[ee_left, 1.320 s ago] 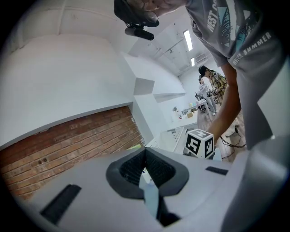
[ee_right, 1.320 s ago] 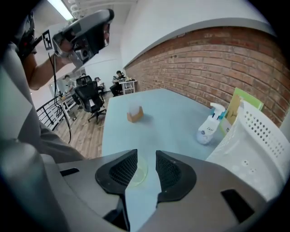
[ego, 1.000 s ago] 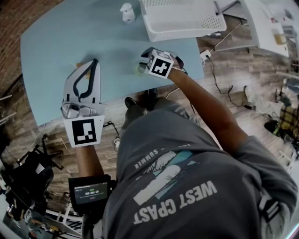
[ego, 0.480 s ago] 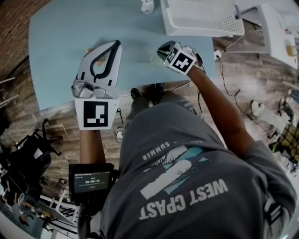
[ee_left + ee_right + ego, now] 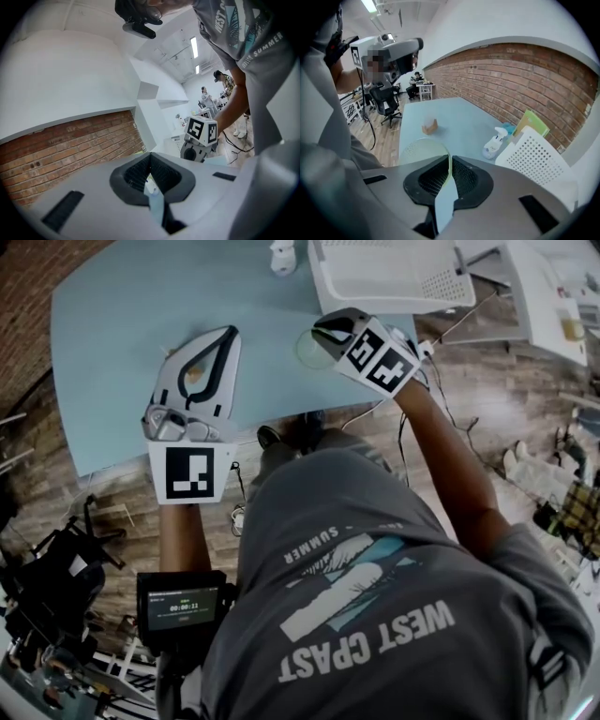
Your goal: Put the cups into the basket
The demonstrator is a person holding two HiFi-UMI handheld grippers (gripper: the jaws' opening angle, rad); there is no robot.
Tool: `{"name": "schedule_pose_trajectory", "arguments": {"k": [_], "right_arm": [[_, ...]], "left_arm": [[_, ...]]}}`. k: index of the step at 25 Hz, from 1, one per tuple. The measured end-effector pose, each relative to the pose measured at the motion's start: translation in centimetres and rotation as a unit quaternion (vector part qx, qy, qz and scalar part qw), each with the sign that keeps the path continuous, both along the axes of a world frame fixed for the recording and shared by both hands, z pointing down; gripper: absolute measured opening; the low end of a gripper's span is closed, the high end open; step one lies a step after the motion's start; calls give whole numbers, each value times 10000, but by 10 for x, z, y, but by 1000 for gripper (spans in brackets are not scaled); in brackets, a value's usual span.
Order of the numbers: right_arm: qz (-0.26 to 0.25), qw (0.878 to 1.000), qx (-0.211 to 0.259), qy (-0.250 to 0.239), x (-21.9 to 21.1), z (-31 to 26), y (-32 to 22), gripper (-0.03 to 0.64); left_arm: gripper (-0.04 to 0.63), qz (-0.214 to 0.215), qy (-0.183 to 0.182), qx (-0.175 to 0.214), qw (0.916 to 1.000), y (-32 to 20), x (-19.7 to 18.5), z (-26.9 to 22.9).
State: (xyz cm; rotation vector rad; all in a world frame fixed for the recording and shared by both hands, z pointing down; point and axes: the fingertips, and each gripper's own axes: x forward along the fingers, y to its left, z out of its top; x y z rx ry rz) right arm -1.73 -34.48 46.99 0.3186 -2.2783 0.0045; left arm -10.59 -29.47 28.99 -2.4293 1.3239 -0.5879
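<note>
A translucent pale green cup (image 5: 312, 352) hangs just above the blue table (image 5: 112, 315), near its front edge. My right gripper (image 5: 324, 331) is shut on the cup's rim. Its jaws have just been closing, with the rim between them. In the right gripper view the thin cup (image 5: 423, 151) wall runs down between the dark pads (image 5: 464, 177). The white basket (image 5: 384, 277) stands a short way beyond, at the table's far right. My left gripper (image 5: 230, 332) is held level over the table to the left, shut with nothing in it.
A white spray bottle (image 5: 282, 256) stands left of the basket (image 5: 534, 159). A small brown block (image 5: 429, 126) lies farther along the table. A green book (image 5: 532, 124) leans behind the bottle (image 5: 493, 143). A brick wall runs along the table's far side.
The right gripper has shut on the cup's rim and lifted it off the table. The left gripper has stayed about where it was.
</note>
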Motion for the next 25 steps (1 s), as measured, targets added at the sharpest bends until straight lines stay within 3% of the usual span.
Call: {"name": "schedule_pose_trajectory", "arguments": {"k": [8,25], "right_arm": [[109,9977,512,-429,-15,-70,-16,35],[468,9847,1525,-704,25,-174,-79,34]], "left_arm": [[0,116,-61,9,9999,0,-13,5],[0,226,-37,-5,9997,-1,0,3]]}}
